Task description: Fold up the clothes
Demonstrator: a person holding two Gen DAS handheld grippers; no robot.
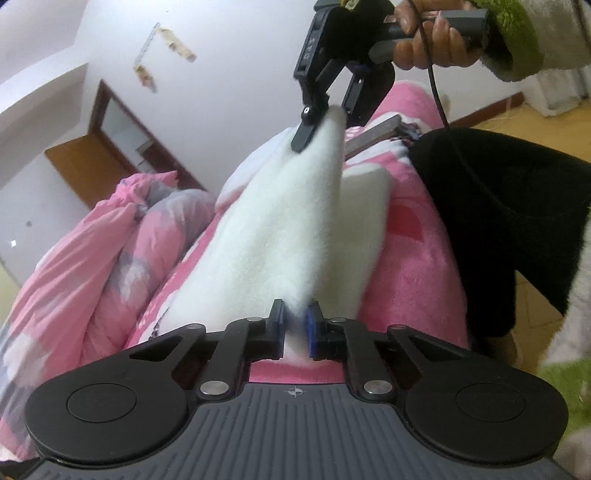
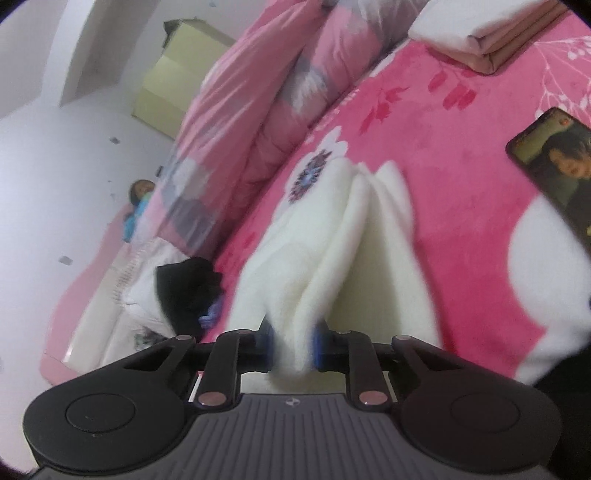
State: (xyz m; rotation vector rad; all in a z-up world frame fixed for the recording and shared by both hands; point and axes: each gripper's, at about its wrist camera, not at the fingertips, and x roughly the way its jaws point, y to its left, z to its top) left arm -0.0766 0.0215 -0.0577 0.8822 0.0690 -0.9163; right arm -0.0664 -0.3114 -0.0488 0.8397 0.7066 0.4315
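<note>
Pinching one end of the white fleece garment (image 1: 295,236), the left gripper (image 1: 294,325) is sitting nearest in its own wrist view, its blue-padded jaws drawn almost together with only a thin edge of cloth between them. Holding so little material likely keeps the hem line straight for a fold. From there the fleece is stretching away and upward as a narrowing sheet toward the far end, where the right gripper (image 1: 328,122) is clamping the opposite edge between its black fingers; a hand (image 1: 428,40) in a green-and-cream fuzzy sleeve is gripping its handle. Keeping the two ends apart is holding the cloth taut and lifted off the bed, so creases are falling out before it is laid down.

In the right wrist view, the right gripper (image 2: 291,347) is closing on a thicker bunch of the white fleece garment (image 2: 332,240), several layers gathered between the pads, which is why its jaws are standing wider than the left pair. Beyond it the garment's free part is hanging in soft pleats down to the pink floral blanket (image 2: 461,229). To the right a phone (image 2: 554,173) is lying on that blanket, clear of the folding area. Farther off, a pink quilt (image 2: 258,92) is bundled along the left, and a folded pale sheet (image 2: 476,33) is resting at the far right corner.
</note>
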